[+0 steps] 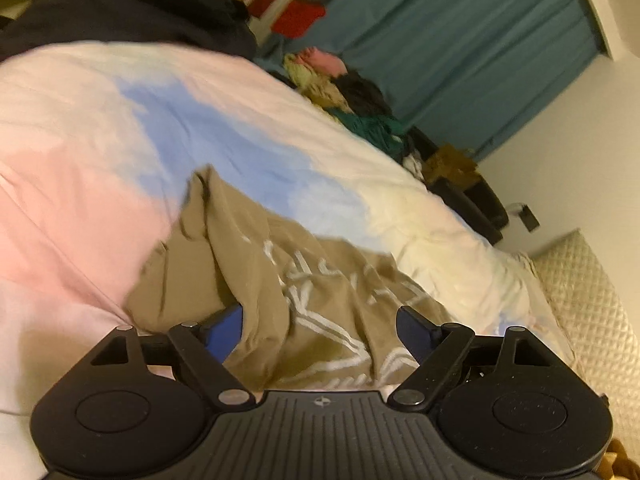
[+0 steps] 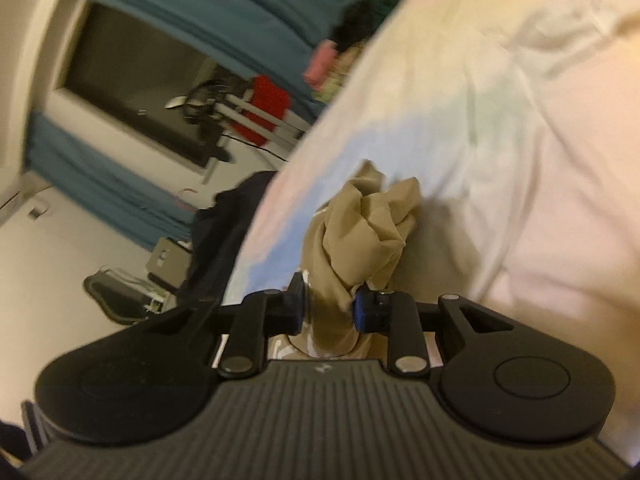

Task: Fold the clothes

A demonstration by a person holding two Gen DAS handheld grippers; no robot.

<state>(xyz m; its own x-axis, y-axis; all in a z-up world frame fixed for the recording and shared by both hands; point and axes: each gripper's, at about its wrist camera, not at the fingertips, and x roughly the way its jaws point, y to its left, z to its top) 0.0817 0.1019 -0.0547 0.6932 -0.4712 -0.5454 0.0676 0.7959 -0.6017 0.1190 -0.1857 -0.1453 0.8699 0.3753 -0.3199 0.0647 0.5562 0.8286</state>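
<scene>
Left tongs [image 1: 320, 330]: tilted low over the bed [image 1: 80, 152], jaws spread wide across the crumpled tan shirt [image 1: 312, 292] without gripping it; right tongs [image 2: 329, 304]: rolled sideways, 2 pads pinched on a bunched fold of that shirt [image 2: 360, 228], lifted above the pastel bedding.

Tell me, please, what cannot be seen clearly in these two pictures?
- Tan garment: its white print is unreadable in the left wrist view, blurred and creased.
- Right gripper: the cloth part it pinches is hidden by its pads.
- Left gripper: one blue pad is partly covered by cloth.
</scene>
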